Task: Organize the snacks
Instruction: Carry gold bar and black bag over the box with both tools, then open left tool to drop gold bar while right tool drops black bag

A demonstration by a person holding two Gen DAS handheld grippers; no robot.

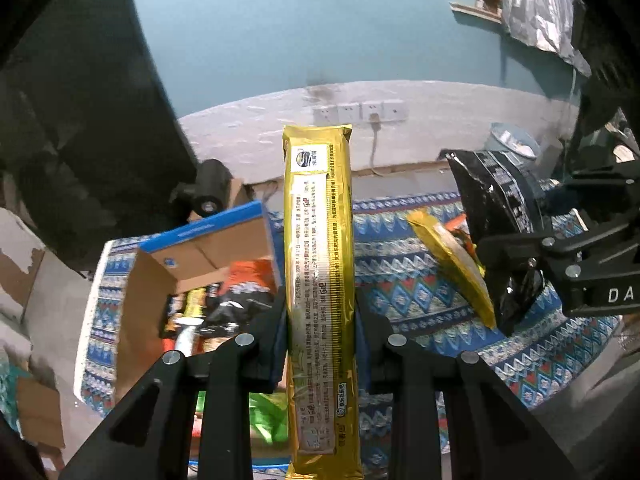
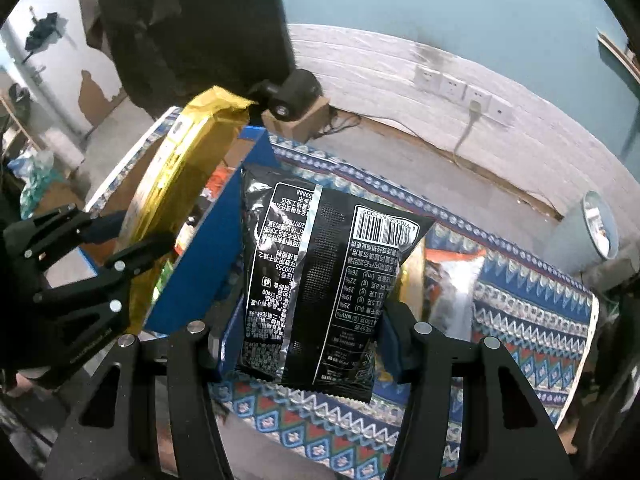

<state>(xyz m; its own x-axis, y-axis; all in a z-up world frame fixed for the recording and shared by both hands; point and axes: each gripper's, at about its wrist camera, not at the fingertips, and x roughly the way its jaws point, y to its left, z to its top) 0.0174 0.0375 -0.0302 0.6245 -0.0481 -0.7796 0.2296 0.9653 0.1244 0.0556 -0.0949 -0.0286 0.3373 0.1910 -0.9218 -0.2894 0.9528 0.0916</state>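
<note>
Landmark: cardboard box [image 1: 192, 280], open-topped, blue outer walls, standing at one end of the patterned worktop [image 1: 420, 288]; several snack packets lie inside.

Left gripper [image 1: 320, 320]: closed on a long gold packet [image 1: 320, 280], fingers pressed against both its long edges. The packet stands upright, its top end well above the box rim and just beside the box's near blue wall. In the right wrist view the gold packet [image 2: 180, 184] leans over the box's open top.

Right gripper [image 2: 316, 340]: closed on a black snack bag [image 2: 320, 288], held by its lower part, printed back and barcode facing the camera. The bag hangs above the worktop, just outside the box's blue side wall [image 2: 208, 256].

Loose stock: a gold pouch [image 1: 452, 264] and an orange-and-silver packet [image 2: 456, 284] lie on the worktop beyond the black bag, away from the box.

Open room: bare patterned cloth runs from the loose packets to the worktop's far edge. A grey bin [image 2: 588, 236] stands on the floor past that edge.
</note>
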